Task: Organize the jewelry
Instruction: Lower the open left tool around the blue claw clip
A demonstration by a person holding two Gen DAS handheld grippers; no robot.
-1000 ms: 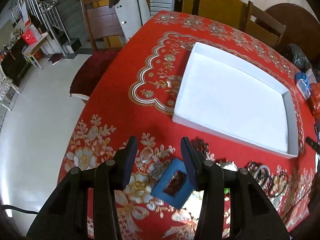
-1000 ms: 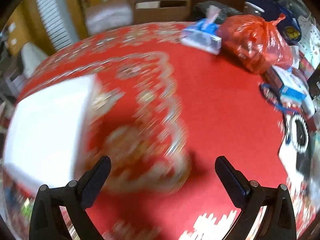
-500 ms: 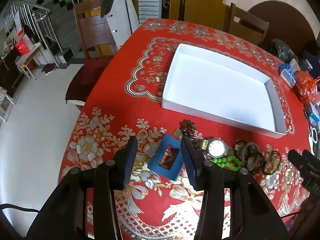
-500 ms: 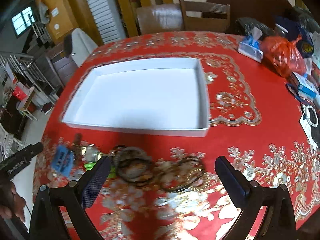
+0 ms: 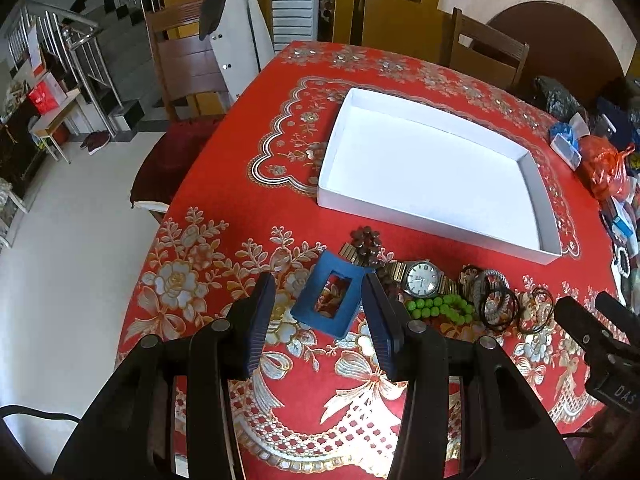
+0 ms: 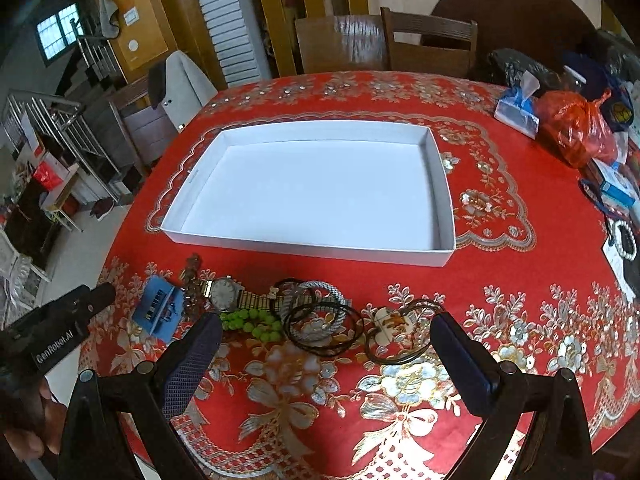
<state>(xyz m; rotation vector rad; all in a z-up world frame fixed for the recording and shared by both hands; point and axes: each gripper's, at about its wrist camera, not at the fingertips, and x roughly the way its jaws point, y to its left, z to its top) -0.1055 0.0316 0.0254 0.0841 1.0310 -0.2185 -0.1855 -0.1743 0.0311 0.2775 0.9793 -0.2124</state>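
Note:
A row of jewelry lies on the red flowered tablecloth in front of an empty white tray [image 5: 400, 216] [image 6: 312, 250]. From left it holds a blue card frame [image 5: 332, 300] [image 6: 158, 308], a dark beaded brooch [image 5: 365, 240], a gold-band watch [image 5: 422, 282] [image 6: 224, 290], a green bead bracelet [image 5: 436, 306] [image 6: 252, 320], dark cord bangles [image 5: 496, 304] [image 6: 320, 320] and a pendant on a cord [image 6: 390, 322]. My left gripper [image 5: 319, 308] hovers open above the blue frame, holding nothing. My right gripper [image 6: 326, 330] stands wide open above the bangles, also holding nothing.
An orange plastic bag [image 6: 572, 128], a tissue pack [image 6: 516, 112], small boxes and a pearl bracelet [image 6: 624, 240] crowd the table's right side. Wooden chairs ring the table; one carries a white jacket [image 5: 236, 52]. The table's left edge drops to a pale floor.
The right gripper swung left from the table's right side to above the jewelry row. The left gripper drew back, bringing the watch, beads and bangles into its view. Both jaws kept their width.

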